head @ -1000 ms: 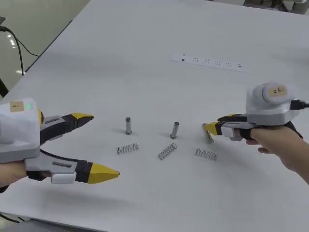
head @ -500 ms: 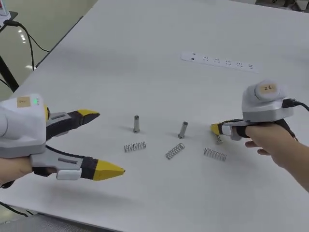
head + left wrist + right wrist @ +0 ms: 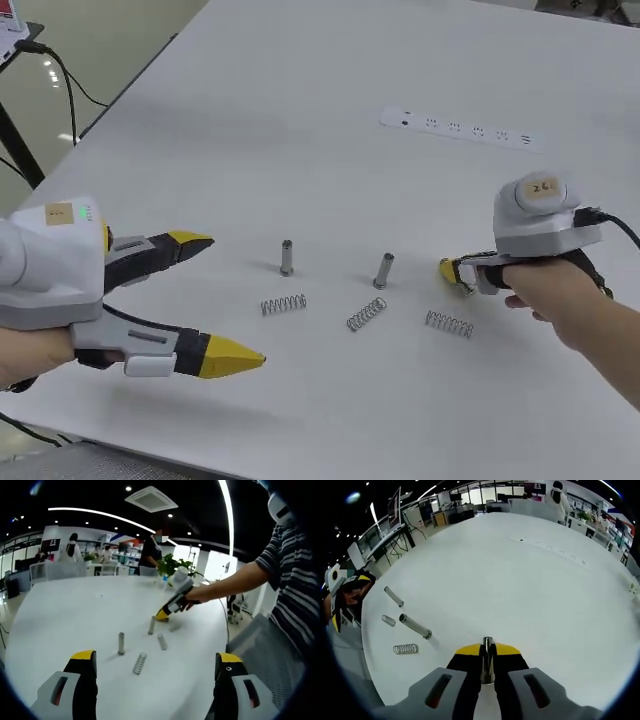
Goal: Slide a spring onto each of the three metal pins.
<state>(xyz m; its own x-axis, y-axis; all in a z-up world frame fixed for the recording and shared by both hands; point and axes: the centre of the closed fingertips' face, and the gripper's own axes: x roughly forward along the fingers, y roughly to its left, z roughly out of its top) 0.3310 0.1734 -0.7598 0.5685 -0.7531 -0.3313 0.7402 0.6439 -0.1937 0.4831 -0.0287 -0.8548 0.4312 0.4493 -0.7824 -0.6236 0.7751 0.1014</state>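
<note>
Two metal pins stand upright on the white table, one on the left (image 3: 287,257) and one in the middle (image 3: 384,270). Three springs lie in front of them: left (image 3: 283,304), middle (image 3: 366,314), right (image 3: 449,324). My right gripper (image 3: 450,270) is low over the table just right of the middle pin. It is shut on a third metal pin (image 3: 487,661), which pokes out between its yellow tips. My left gripper (image 3: 215,298) hovers wide open, left of the left pin, holding nothing. In the left gripper view, pins (image 3: 121,643) and a spring (image 3: 140,663) lie ahead.
A white power strip (image 3: 465,130) lies farther back on the table. The table's near edge runs just below the left gripper. Cables hang off the table's left side (image 3: 60,80). People stand in the room's background (image 3: 150,555).
Only the head camera has shifted. Both grippers, the pins and the springs keep about the same places, and the right gripper still grips its pin.
</note>
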